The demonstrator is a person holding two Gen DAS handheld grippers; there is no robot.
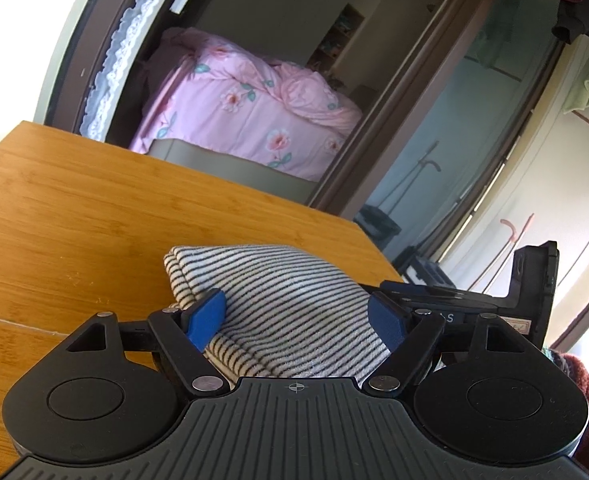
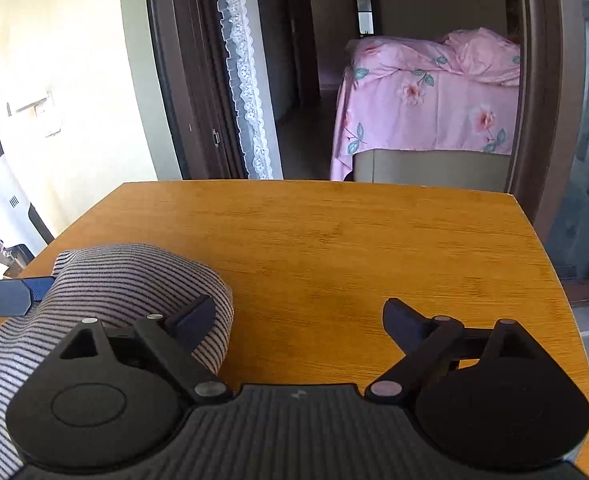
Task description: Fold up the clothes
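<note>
A folded black-and-white striped garment lies on the wooden table. My left gripper is open, its blue pads standing on either side of the garment's near part. In the right wrist view the garment lies at the table's left, bulging up in a fold. My right gripper is open and empty over bare table, its left finger against the garment's right edge. The left gripper's blue finger shows at the garment's left.
The right gripper's black body sits just right of the garment in the left wrist view. Beyond the table's far edge is a doorway with a pink flowered bed and a lace curtain. Clothes hang at upper right.
</note>
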